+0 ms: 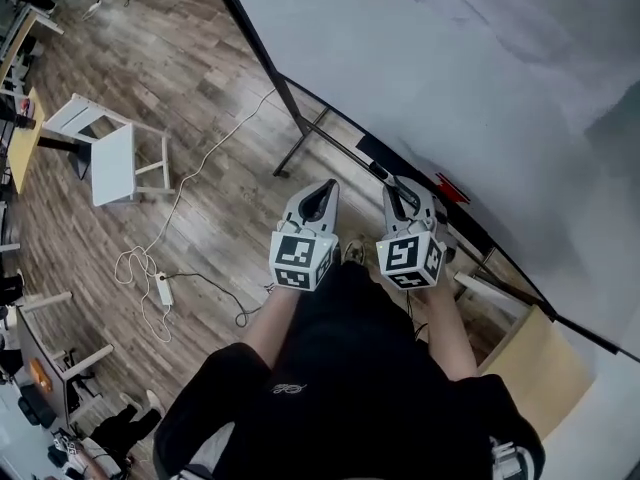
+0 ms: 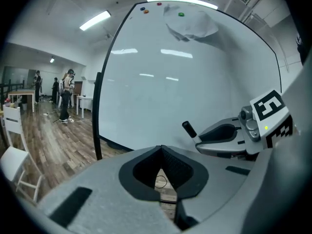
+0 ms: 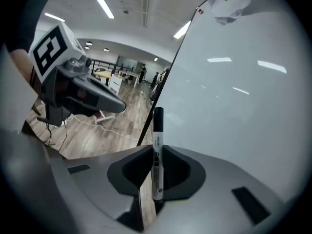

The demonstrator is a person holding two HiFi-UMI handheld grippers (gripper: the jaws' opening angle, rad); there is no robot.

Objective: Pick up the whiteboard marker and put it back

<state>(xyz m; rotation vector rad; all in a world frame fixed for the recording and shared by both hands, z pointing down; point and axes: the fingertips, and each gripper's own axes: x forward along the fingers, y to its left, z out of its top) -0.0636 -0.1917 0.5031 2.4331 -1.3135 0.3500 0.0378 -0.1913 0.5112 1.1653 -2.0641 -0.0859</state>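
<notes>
The right tool [image 3: 157, 150] pinches the marker [image 3: 158, 130] upright, cap toward twelve o'clock. At its nine o'clock, the left tool [image 2: 161, 147] is pressed together, empty. The whiteboard [image 3: 243, 106] stands close, around one o'clock.

Person in a black short-sleeved top, with two grey grippers.
Top [image 1: 340, 378] is plain black with a small pale emblem [image 1: 287, 389] on the front; the sleeves [image 1: 205, 408] end above the elbow. Left gripper [image 1: 324, 186] and right gripper [image 1: 403, 190] have light grey moulded shells, black textured pads [image 2: 181, 168] lining the jaws and black rectangular insets [image 2: 70, 206] on the shell. Each carries a white cube [image 1: 300, 260] with black square markers. The right one has a tiny yellow-green light [image 2: 266, 127] beside its cube.
</notes>
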